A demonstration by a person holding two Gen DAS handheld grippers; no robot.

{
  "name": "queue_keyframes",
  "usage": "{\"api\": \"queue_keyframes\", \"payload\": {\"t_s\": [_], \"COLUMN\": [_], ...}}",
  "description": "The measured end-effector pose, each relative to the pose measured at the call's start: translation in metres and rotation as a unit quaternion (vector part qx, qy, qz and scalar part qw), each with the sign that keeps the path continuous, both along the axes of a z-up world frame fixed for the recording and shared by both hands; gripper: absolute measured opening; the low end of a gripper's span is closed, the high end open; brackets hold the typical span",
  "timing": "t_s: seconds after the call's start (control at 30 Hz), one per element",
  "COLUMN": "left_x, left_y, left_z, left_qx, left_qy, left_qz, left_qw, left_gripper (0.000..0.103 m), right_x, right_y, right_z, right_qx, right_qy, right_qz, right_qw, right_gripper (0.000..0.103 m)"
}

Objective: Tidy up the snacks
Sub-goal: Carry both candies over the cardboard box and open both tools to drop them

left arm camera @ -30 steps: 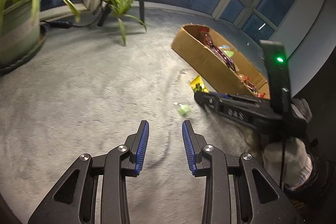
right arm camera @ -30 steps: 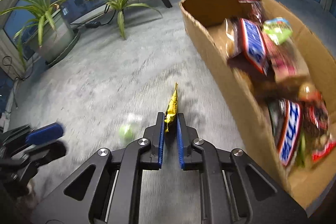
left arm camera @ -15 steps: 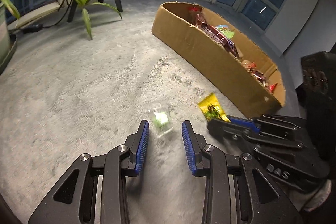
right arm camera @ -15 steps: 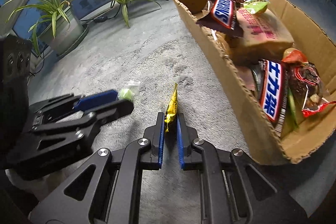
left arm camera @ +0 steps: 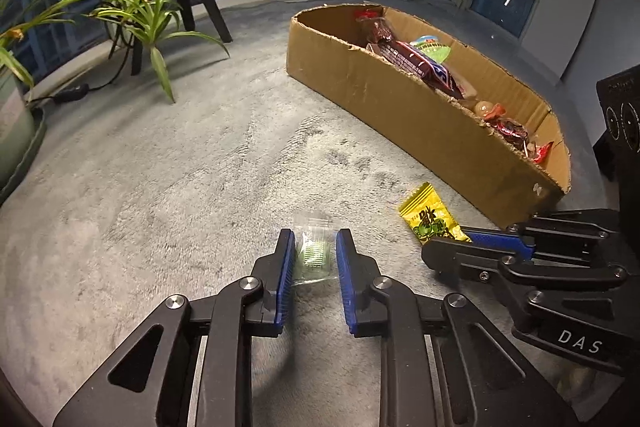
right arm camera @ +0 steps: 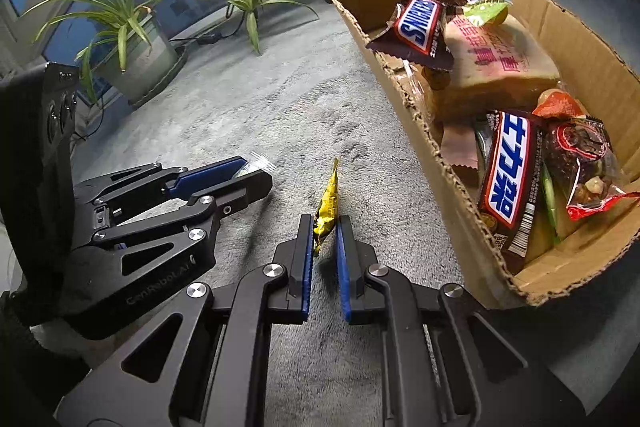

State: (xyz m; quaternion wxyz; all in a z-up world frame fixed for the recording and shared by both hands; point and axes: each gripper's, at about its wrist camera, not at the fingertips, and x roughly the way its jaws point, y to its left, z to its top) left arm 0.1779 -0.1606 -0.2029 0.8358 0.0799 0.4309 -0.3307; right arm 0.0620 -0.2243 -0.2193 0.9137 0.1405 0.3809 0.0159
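Observation:
A small clear packet with a green sweet (left arm camera: 313,254) lies on the grey carpet between the fingers of my left gripper (left arm camera: 313,247), which is open around it. My right gripper (right arm camera: 324,227) is shut on a yellow snack packet (right arm camera: 327,205), held edge-up just above the carpet; it also shows in the left wrist view (left arm camera: 430,219). The cardboard box (left arm camera: 400,115) holds several snacks, and stands right of the right gripper in the right wrist view (right arm camera: 452,195). The left gripper shows in the right wrist view (right arm camera: 244,179) to the left.
Potted spider plants (left arm camera: 148,15) stand at the far left by the windows, with a cable on the floor beside them. Dark chair legs (left arm camera: 208,3) stand behind. Grey carpet (left arm camera: 160,167) spreads between plants and box.
My left gripper has moved forward and down so the clear packet now lies between its fingers. The right gripper has kept its hold on the yellow packet and moved nearer the box's near end.

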Motion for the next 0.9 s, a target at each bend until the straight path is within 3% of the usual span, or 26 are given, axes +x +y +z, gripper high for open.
{"api": "queue_keyframes", "payload": {"t_s": [0.47, 0.9], "left_x": [-0.014, 0.022], "left_y": [-0.001, -0.057], "left_z": [0.057, 0.088], "left_qx": [-0.041, -0.071], "left_qy": [-0.024, -0.04], "left_qz": [0.044, 0.062], "left_qw": [0.9979, 0.9947], "left_gripper": [0.02, 0.02], "right_x": [-0.025, -0.015], "right_y": [-0.018, -0.074], "right_z": [0.048, 0.092], "right_qx": [0.002, -0.036], "right_qy": [-0.045, -0.074], "right_qz": [0.052, 0.05], "right_qw": [0.998, 0.995], "right_gripper": [0.011, 0.011]}}
